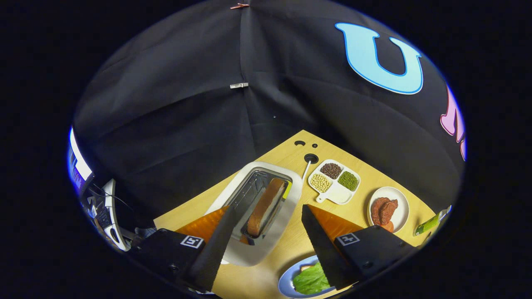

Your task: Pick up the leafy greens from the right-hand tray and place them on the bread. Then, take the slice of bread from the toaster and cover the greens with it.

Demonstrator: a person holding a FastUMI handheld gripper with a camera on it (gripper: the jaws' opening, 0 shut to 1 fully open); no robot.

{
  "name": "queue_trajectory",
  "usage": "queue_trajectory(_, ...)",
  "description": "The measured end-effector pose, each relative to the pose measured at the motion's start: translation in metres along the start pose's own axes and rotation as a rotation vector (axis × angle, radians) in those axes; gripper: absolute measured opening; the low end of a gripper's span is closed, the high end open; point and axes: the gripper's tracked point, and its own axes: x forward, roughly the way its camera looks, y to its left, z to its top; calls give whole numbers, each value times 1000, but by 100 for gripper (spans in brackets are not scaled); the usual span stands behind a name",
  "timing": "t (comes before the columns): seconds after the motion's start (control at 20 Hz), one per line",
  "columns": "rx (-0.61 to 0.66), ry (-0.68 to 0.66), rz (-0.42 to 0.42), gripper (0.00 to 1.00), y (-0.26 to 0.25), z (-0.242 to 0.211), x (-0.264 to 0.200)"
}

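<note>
A white toaster (288, 216) stands on the wooden table with a slice of bread (266, 205) upright in one of its slots. My gripper (267, 207) is open above it, one finger on each side of the slice and apart from it. Leafy greens (311, 280) lie on a blue plate (285, 283) just below the right finger, and a bit of bread (305, 268) peeks out from under them. The right finger hides part of that plate.
Beyond the toaster sits a white divided dish (336, 182) of beans and grains. To its right is a white plate (401, 207) with reddish meat. A green bottle (428, 225) lies further right. A cable hole (311, 158) is near the table's back edge.
</note>
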Motion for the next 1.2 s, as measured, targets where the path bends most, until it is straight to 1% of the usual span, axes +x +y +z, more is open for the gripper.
queue_trajectory(0.15,-7,18,-25,99,4,-1,13)
queue_trajectory(0.25,-16,32,-40,94,6,-2,21)
queue_trajectory(0.3,-19,41,-49,87,8,-4,25)
queue_trajectory(0.35,-26,53,-57,83,7,-6,28)
queue_trajectory(0.45,-33,69,-76,71,7,-10,31)
queue_trajectory(0.6,-22,84,-106,42,4,-13,35)
queue_trajectory(0.7,-6,104,-83,30,9,-16,36)
queue_trajectory(0.8,-3,106,-84,22,9,-14,35)
queue_trajectory(0.9,-7,102,-80,16,9,-13,33)
queue_trajectory(1.0,-5,72,-82,13,9,-5,27)
queue_trajectory(1.2,1,30,-83,13,7,12,4)
